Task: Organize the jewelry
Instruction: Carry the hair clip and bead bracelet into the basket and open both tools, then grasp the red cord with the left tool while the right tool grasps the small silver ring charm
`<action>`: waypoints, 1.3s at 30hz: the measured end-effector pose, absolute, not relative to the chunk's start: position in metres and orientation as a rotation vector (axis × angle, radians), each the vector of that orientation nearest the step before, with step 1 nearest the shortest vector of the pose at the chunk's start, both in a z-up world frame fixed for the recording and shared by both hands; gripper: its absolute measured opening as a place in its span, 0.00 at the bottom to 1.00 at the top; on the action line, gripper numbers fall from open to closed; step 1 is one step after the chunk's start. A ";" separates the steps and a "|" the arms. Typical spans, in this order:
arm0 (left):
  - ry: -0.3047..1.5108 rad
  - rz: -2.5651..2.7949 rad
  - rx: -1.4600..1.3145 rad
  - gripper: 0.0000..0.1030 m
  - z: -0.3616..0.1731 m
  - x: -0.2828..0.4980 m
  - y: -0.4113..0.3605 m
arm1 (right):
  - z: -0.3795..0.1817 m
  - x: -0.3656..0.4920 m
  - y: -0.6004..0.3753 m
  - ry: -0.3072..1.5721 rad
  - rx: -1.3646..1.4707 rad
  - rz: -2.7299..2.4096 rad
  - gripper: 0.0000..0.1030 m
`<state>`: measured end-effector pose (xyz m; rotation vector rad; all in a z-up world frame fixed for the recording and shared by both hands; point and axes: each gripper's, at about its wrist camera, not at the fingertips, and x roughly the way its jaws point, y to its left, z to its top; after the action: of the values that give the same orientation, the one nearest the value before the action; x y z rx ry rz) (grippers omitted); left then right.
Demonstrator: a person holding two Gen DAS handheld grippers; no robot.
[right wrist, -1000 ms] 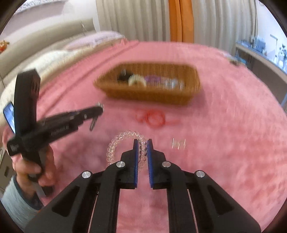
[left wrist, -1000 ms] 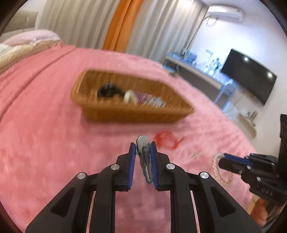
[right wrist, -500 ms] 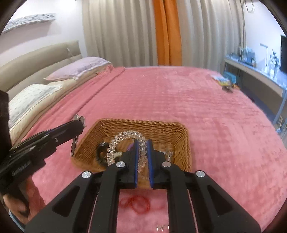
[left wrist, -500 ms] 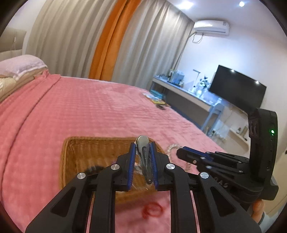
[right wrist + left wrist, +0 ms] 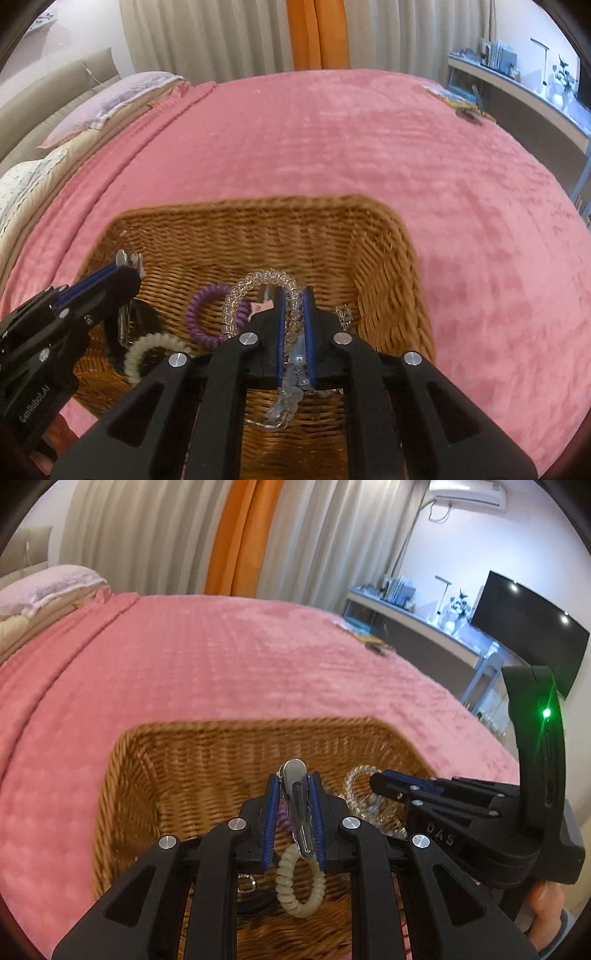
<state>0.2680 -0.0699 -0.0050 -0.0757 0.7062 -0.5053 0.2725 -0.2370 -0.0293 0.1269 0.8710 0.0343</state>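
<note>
My left gripper [image 5: 294,786] is shut on a silver hair clip [image 5: 297,805], held over the wicker basket [image 5: 155,760]. My right gripper [image 5: 294,306] is shut on a clear bead bracelet [image 5: 258,280], also above the wicker basket [image 5: 384,258]. Inside the basket lie a purple coil hair tie [image 5: 199,314], a cream coil hair tie [image 5: 147,350] and a dark item under the left gripper [image 5: 125,273]. The cream coil hair tie [image 5: 299,886] shows below the clip in the left wrist view. The right gripper [image 5: 376,781] sits just right of my left one, the bracelet [image 5: 354,779] looped at its tip.
The basket rests on a pink bedspread [image 5: 332,140]. Pillows [image 5: 110,96] lie at the far left. Small items [image 5: 465,107] sit near the bed's far right edge. A desk [image 5: 424,624] and a dark screen [image 5: 528,635] stand beyond the bed on the right.
Both grippers have travelled forward from the near bedspread to over the basket, each keeping its item. The red band and small pins on the bedspread have dropped out of view.
</note>
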 end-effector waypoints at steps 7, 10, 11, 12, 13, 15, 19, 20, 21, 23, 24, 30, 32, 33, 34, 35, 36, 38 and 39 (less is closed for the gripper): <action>0.680 -0.518 -0.030 0.31 0.003 0.253 -0.075 | -0.034 0.269 -0.251 0.889 0.201 0.044 0.08; 0.649 -0.531 -0.043 0.34 0.015 0.240 -0.074 | -0.023 0.259 -0.254 0.867 0.198 0.048 0.17; 0.635 -0.539 -0.051 0.34 0.021 0.234 -0.072 | -0.017 0.254 -0.254 0.855 0.197 0.052 0.21; 0.625 -0.546 -0.056 0.34 0.026 0.229 -0.071 | -0.012 0.249 -0.255 0.843 0.197 0.060 0.23; 0.613 -0.554 -0.060 0.34 0.031 0.223 -0.070 | -0.004 0.241 -0.256 0.826 0.192 0.071 0.23; 0.587 -0.580 -0.074 0.34 0.043 0.209 -0.068 | 0.009 0.225 -0.257 0.796 0.186 0.088 0.23; 0.536 -0.614 -0.103 0.38 0.064 0.177 -0.065 | 0.035 0.187 -0.271 0.738 0.249 0.115 0.24; 0.530 -0.618 -0.106 0.38 0.067 0.172 -0.065 | 0.039 0.182 -0.273 0.734 0.259 0.116 0.24; 0.522 -0.620 -0.108 0.38 0.071 0.164 -0.065 | 0.043 0.174 -0.274 0.729 0.265 0.118 0.24; 0.506 -0.626 -0.110 0.42 0.077 0.149 -0.066 | 0.053 0.156 -0.275 0.710 0.239 0.108 0.28; 0.497 -0.630 -0.112 0.44 0.079 0.141 -0.066 | 0.056 0.150 -0.274 0.702 0.224 0.100 0.35; 0.510 -0.636 -0.114 0.59 0.067 0.107 -0.067 | 0.050 0.095 -0.271 0.664 0.101 0.061 0.45; 0.533 -0.646 -0.119 0.62 0.053 0.099 -0.068 | 0.036 0.083 -0.271 0.685 0.062 0.042 0.45; 0.549 -0.647 -0.121 0.62 0.046 0.098 -0.068 | 0.026 0.079 -0.272 0.708 0.057 0.043 0.45; 0.575 -0.647 -0.122 0.62 0.036 0.097 -0.070 | 0.019 0.078 -0.274 0.727 0.061 0.047 0.45; 0.594 -0.645 -0.125 0.62 0.029 0.097 -0.070 | 0.009 0.078 -0.275 0.753 0.065 0.054 0.45; 0.622 -0.644 -0.130 0.62 0.019 0.098 -0.071 | -0.004 0.076 -0.274 0.783 0.062 0.059 0.45; 0.671 -0.649 -0.129 0.62 0.002 0.103 -0.074 | -0.021 0.074 -0.272 0.813 0.047 0.060 0.44; 0.696 -0.648 -0.118 0.62 -0.007 0.107 -0.077 | -0.033 0.073 -0.269 0.827 0.032 0.068 0.44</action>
<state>0.1067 -0.0770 -0.0068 -0.1178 0.6955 -0.6476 0.0731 -0.2694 -0.0331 0.0316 0.8275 0.0684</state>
